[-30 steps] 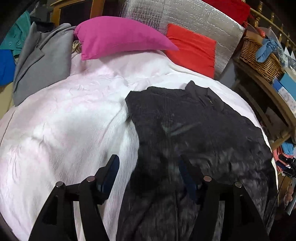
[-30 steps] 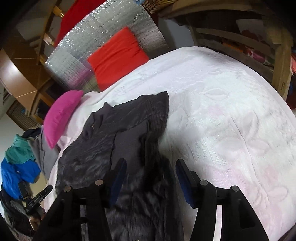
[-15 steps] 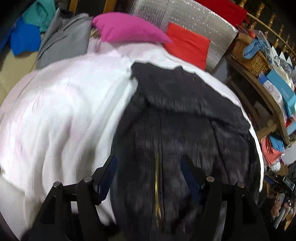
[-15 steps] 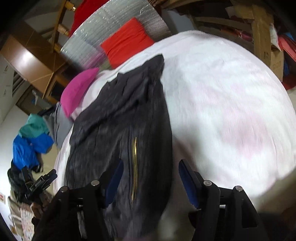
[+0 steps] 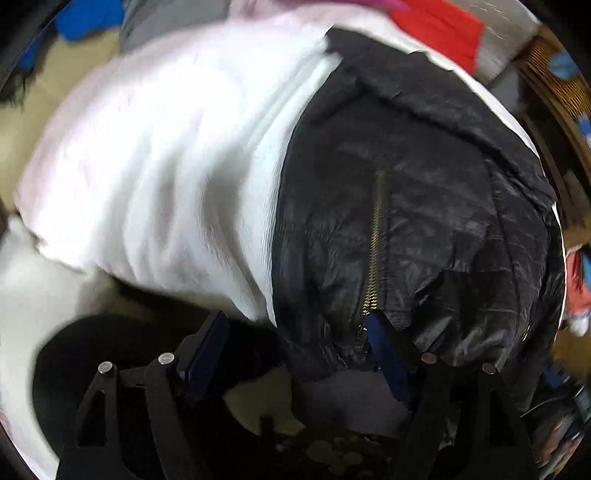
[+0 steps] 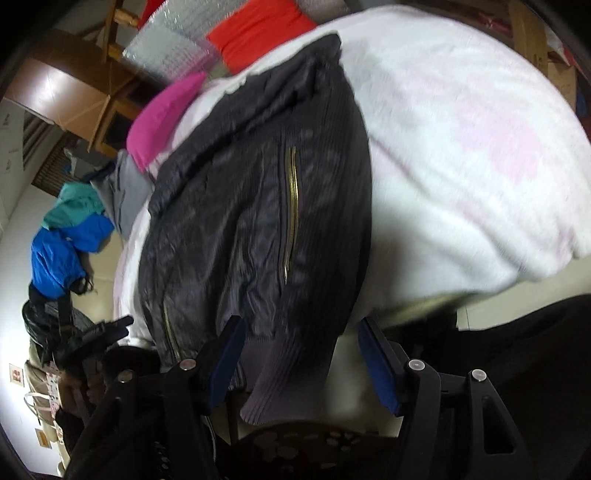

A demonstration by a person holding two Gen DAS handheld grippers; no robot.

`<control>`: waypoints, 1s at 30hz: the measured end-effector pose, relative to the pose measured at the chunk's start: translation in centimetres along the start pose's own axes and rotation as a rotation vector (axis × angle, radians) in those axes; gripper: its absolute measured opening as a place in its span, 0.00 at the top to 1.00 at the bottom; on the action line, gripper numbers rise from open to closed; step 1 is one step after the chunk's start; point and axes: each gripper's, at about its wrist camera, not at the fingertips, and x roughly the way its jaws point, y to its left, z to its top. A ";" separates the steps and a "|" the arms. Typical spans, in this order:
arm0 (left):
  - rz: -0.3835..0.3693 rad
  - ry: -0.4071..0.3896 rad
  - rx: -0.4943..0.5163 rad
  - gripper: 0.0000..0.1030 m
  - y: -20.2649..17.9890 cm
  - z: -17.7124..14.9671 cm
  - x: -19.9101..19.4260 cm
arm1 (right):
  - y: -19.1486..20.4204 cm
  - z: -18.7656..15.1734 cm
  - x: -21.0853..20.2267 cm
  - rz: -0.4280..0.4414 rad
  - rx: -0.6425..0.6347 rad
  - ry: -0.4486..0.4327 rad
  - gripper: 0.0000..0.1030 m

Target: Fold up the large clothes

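Observation:
A black jacket (image 5: 424, 221) with a gold zip lies lengthwise on the white bed cover (image 5: 166, 166), its hem drooping over the near bed edge. My left gripper (image 5: 295, 325) points steeply down at that edge. Its jaws are opening, the hem's left corner lies between them by the right pad, and neither pad presses on it. In the right wrist view the jacket (image 6: 251, 221) fills the middle and its ribbed hem hangs between the fingers of my right gripper (image 6: 301, 326), which stands open around the cloth without pinching it.
A pink pillow (image 6: 162, 118), a red pillow (image 6: 258, 29) and a silver padded sheet (image 6: 166, 55) lie at the head of the bed. Blue and teal clothes (image 6: 62, 251) hang at the left. A wicker basket (image 5: 557, 85) stands on shelves at the right. Beige floor (image 5: 44, 295) lies beyond the bed edge.
Both grippers have pulled back from over the bed to its near edge and tilted down. The jacket's hem now lies between both pairs of fingers. The left jaws stand wider.

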 end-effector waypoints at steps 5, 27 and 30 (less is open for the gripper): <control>-0.033 0.164 -0.072 0.24 0.8 -1.0 4.3 | 0.2 -0.3 2.6 -0.004 0.036 0.064 0.35; -0.244 0.147 -0.031 0.85 -1.8 -5.2 4.6 | 1.5 -2.1 4.7 0.064 -0.043 0.130 0.86; -0.331 0.087 -0.018 0.86 -2.0 -4.9 1.4 | 2.9 -1.4 1.3 0.121 -0.113 0.037 0.86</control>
